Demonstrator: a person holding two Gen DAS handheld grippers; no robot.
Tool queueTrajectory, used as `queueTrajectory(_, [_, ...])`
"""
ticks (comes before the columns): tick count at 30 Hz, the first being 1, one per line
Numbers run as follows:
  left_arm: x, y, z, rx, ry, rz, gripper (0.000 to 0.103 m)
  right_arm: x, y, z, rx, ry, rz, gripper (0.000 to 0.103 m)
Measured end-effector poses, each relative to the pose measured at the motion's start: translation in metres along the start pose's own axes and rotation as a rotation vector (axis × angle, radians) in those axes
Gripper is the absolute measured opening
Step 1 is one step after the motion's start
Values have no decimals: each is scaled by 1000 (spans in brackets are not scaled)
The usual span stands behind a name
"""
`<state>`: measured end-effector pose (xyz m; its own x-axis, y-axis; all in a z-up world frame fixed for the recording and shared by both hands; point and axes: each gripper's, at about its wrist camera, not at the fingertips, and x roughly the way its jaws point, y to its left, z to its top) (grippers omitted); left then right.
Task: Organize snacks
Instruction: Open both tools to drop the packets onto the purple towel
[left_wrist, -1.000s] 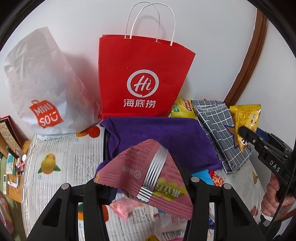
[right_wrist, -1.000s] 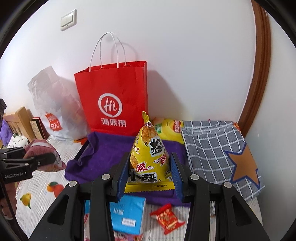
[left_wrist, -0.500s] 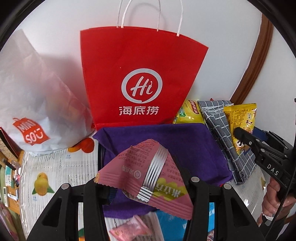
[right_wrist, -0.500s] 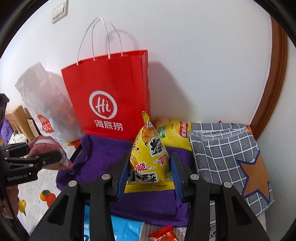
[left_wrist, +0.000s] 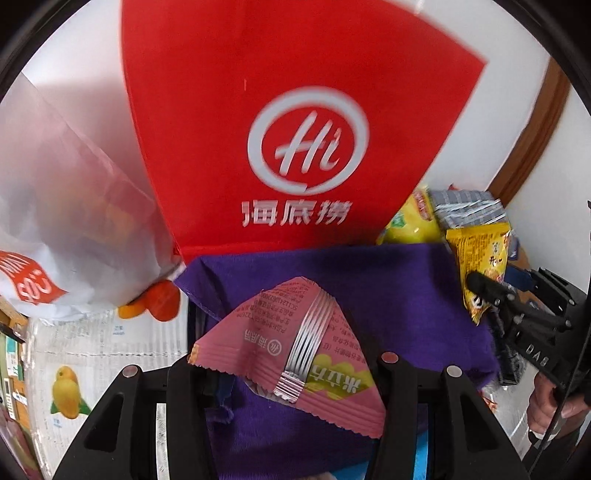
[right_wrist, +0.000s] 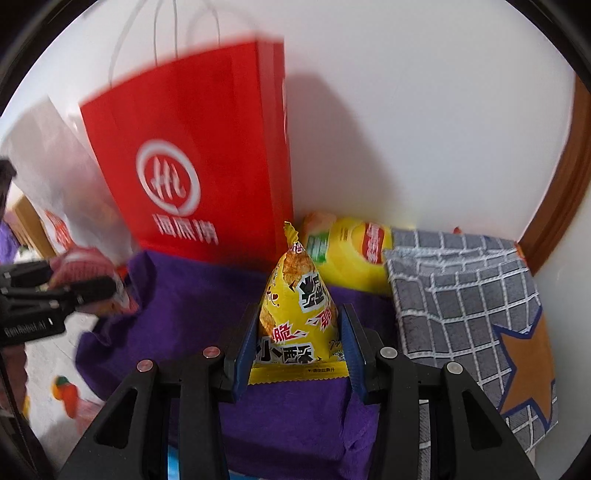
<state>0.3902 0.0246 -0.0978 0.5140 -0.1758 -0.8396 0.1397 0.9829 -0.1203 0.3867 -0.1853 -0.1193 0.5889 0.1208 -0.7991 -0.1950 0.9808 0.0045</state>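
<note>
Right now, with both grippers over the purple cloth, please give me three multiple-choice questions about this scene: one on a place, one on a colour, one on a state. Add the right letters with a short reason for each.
1. Where does the red paper bag stand?
A. behind the purple cloth, against the wall
B. on the checked cushion
C. flat under the cloth

2. What colour is the snack packet in the left gripper?
A. blue
B. pink
C. green

3. What is the state of the right gripper?
A. open and empty
B. shut on the yellow snack packet
C. shut on the cloth

Answers:
1 A: the bag rises upright at the cloth's far edge, with white wall behind it.
2 B: the wrapper between the fingers is pink with a silver seam.
3 B: both blue pads press the yellow packet's sides.
</note>
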Motion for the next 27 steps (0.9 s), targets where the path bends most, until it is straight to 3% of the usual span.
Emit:
queueTrajectory(10, [49,5,-3,-2,94,26,47,60,6,-14,-65,129,-5,43])
queueTrajectory(27, [77,3,-1,-7,156,32,48,82,7,-25,-62,191,-15,43])
